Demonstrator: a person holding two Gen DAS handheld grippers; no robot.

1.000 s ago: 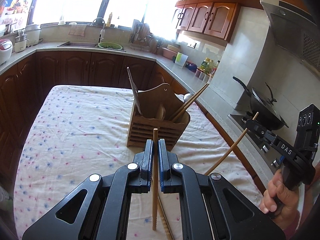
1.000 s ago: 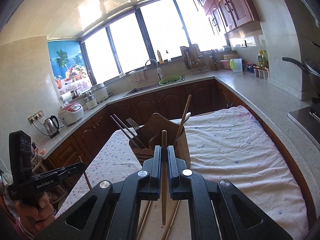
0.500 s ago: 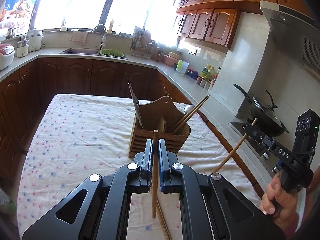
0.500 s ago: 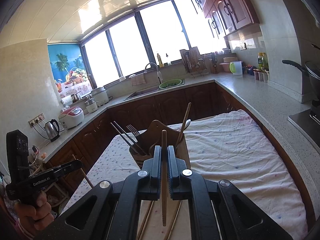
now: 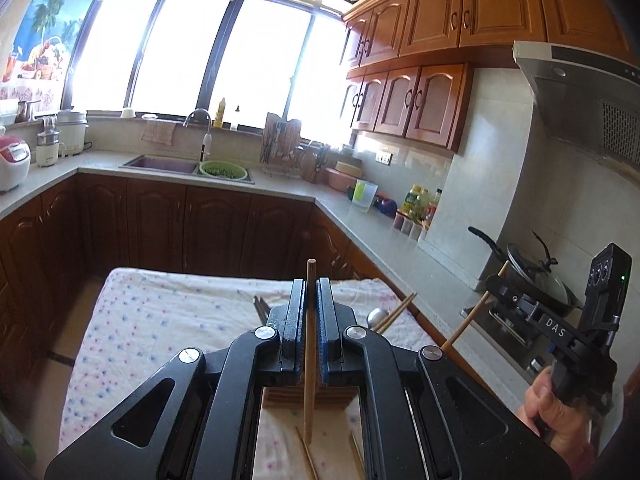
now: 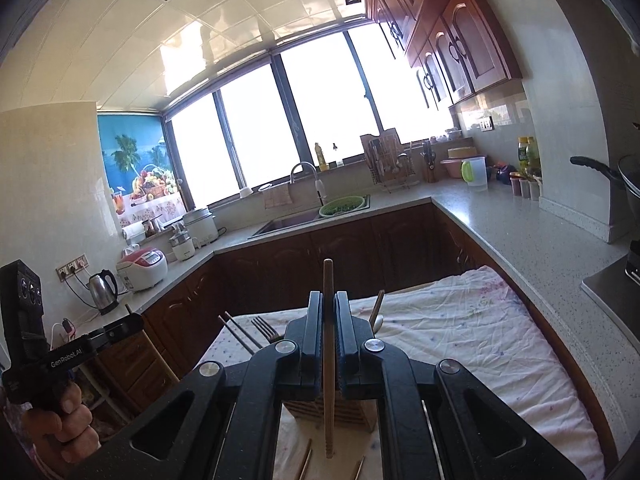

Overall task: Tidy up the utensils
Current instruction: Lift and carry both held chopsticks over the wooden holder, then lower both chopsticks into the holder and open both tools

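Both grippers carrying chopsticks to the holder
Left gripper (image 5: 311, 300) pinches a chopstick (image 5: 309, 356), right gripper (image 6: 328, 312) another chopstick (image 6: 329, 360); wooden holder (image 6: 332, 408) just beyond, near table (image 6: 480, 344) edge; next: lower tips into a slot

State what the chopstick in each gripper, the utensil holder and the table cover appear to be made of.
Left gripper's chopstick: pale matte wood or bamboo, judging by its even tan colour. Right gripper's chopstick: the same, slightly darker. Utensil holder: light slatted wood, unpainted. Table cover: thin cloth, wrinkled, white with small printed dots.
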